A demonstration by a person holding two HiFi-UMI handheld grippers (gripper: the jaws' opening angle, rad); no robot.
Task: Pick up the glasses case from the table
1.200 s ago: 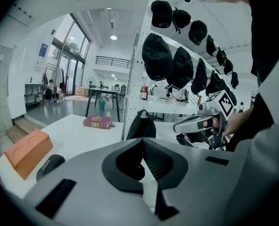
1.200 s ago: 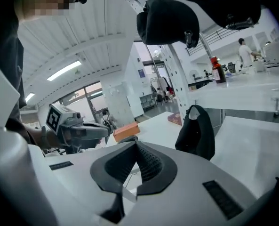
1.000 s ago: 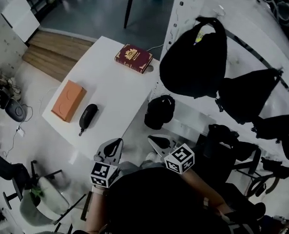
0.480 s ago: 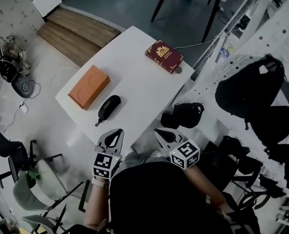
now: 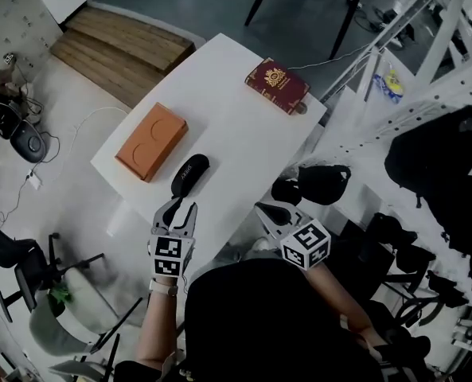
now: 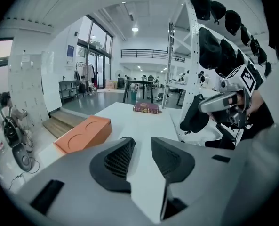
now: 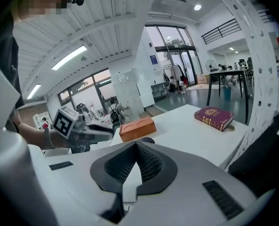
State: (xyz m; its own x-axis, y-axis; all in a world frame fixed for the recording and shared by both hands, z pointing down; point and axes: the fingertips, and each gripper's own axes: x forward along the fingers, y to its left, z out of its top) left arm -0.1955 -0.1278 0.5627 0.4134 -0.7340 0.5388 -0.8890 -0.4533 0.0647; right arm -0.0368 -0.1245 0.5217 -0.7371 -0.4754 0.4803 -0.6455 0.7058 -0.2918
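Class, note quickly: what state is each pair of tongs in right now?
Left tongs: opening, nothing between them.
Right tongs: shut, empty.

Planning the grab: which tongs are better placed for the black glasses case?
Left. The left tongs sit just short of the black oval glasses case, jaws opening, empty; the right tongs are shut and farther off.

The glasses case shows only as a dark sliver above the right gripper and its closed jaws, the red book bears a crest too small to read, and the head view's right edge cuts off a black bag.
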